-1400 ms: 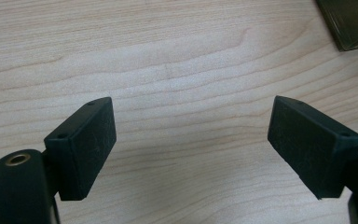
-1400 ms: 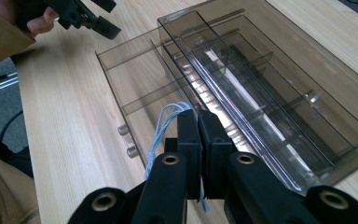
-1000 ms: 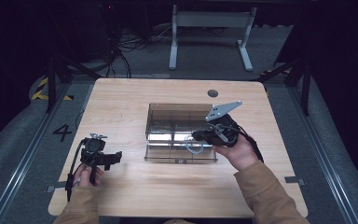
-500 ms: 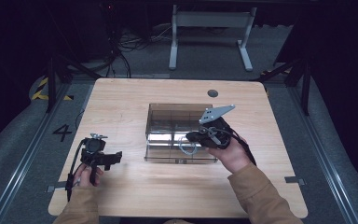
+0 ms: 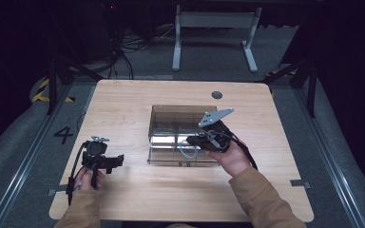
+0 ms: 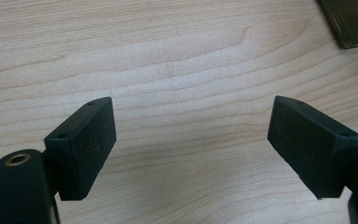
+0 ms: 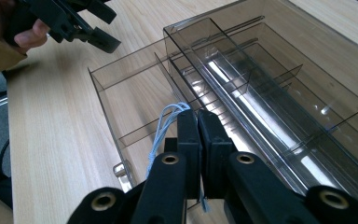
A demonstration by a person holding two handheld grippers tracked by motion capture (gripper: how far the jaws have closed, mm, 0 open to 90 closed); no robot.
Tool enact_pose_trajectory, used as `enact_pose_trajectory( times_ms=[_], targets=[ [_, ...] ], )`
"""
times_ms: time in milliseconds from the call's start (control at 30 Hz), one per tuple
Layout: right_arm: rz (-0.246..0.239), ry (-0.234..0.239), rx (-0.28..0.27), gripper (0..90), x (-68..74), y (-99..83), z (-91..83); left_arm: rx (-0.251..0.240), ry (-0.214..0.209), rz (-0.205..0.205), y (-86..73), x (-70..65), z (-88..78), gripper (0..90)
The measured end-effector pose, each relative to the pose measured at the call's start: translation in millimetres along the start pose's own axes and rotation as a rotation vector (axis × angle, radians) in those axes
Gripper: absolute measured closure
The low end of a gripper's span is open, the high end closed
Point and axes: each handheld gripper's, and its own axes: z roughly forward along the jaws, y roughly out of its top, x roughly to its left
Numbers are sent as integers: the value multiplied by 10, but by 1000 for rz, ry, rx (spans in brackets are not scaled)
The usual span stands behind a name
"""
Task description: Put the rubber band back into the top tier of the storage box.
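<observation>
A smoky clear plastic organiser box stands mid-table, its front drawer pulled out toward me. My right gripper hangs low over the open drawer, jaws shut on a thin pale blue-white cord that loops out to one side of the jaws. My left gripper rests near the table's left front, held by a hand, jaws wide open over bare wood with nothing between them. The same gripper appears far off in the right gripper view.
The wooden table has a round cable hole behind the box. The box holds several clear dividers. A corner of the box shows in the left gripper view. A white desk frame stands on the floor beyond.
My right gripper has moved left and down with the cord, from the box's right side to over the open drawer. The left gripper has stayed put.
</observation>
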Motion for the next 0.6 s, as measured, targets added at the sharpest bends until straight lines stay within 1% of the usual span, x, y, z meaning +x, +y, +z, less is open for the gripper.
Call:
enact_pose_trajectory(
  times_ms=[33,100,200,267,333,400,467,500,600],
  targets=[
    [-1,2,4,885,1,0,13,-4,-3,-7,-8,5,-3,160],
    [-2,4,7,885,3,2,27,0,-6,-5,-13,18,-8,161],
    [-10,12,18,885,12,12,72,-2,-6,-24,-40,47,-31,160],
    [-7,16,19,884,11,16,93,-6,-2,-29,-52,52,-36,160],
    [-13,15,25,884,2,15,103,-4,0,-24,-56,60,-42,161],
    [-3,17,31,884,-12,11,131,-6,1,-31,-68,65,-49,160],
    [-8,18,35,884,-18,9,139,-7,3,-30,-71,70,-51,160],
    [0,20,39,883,-19,7,149,-6,1,-32,-74,71,-52,160],
    [1,23,51,883,-31,-1,175,-7,1,-31,-75,74,-54,160]
  ],
)
